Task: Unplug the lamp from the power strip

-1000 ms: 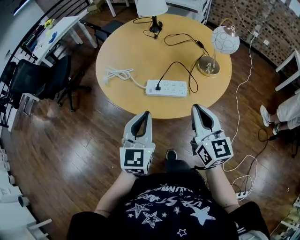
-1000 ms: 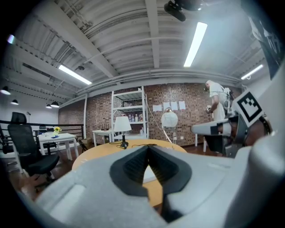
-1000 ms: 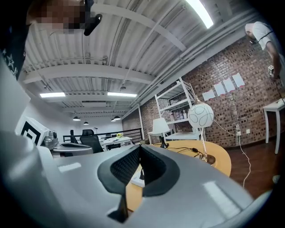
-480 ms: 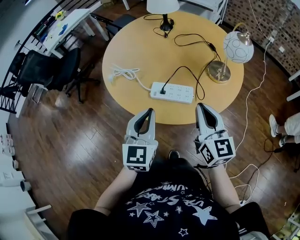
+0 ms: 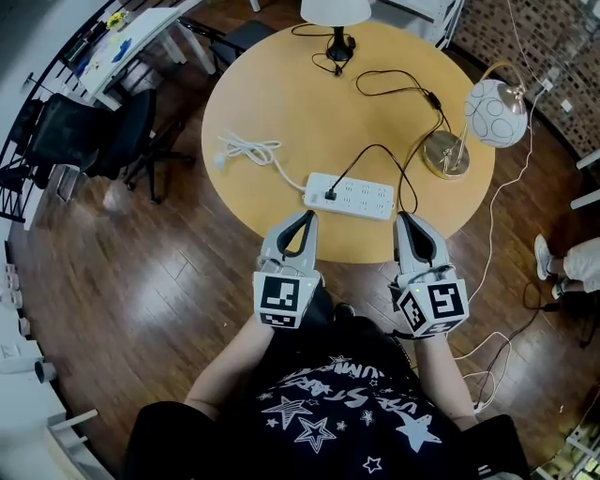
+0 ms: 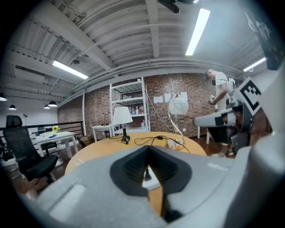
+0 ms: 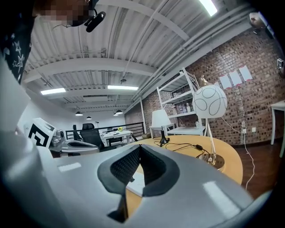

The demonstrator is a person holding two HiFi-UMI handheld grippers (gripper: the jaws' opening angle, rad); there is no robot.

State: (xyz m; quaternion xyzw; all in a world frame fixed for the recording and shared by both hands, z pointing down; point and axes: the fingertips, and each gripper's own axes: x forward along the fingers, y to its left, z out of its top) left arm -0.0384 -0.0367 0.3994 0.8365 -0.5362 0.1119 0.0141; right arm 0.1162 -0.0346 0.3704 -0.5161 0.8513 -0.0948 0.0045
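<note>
A white power strip (image 5: pixel 349 195) lies near the front of the round wooden table (image 5: pixel 281 84), with a black plug (image 5: pixel 330 196) in its left end. The plug's black cord runs to the brass-based globe lamp (image 5: pixel 495 114) at the table's right. My left gripper (image 5: pixel 305 217) and right gripper (image 5: pixel 405 219) hover side by side at the table's near edge, both shut and holding nothing, just short of the strip. The strip (image 6: pixel 150 179) shows under the left gripper (image 6: pixel 148 148) in its own view. It also shows (image 7: pixel 135 183) beneath the right gripper (image 7: pixel 139 147).
A second lamp with a white shade (image 5: pixel 335 9) stands at the table's far side. The strip's own white cord (image 5: pixel 246 148) is coiled at the left. Black office chairs (image 5: pixel 80 131) and a white desk (image 5: pixel 131 33) stand left. A person's feet (image 5: pixel 562 262) and floor cables are at right.
Both grippers have moved forward to the table's near edge, closer to the power strip. Their jaws stay shut.
</note>
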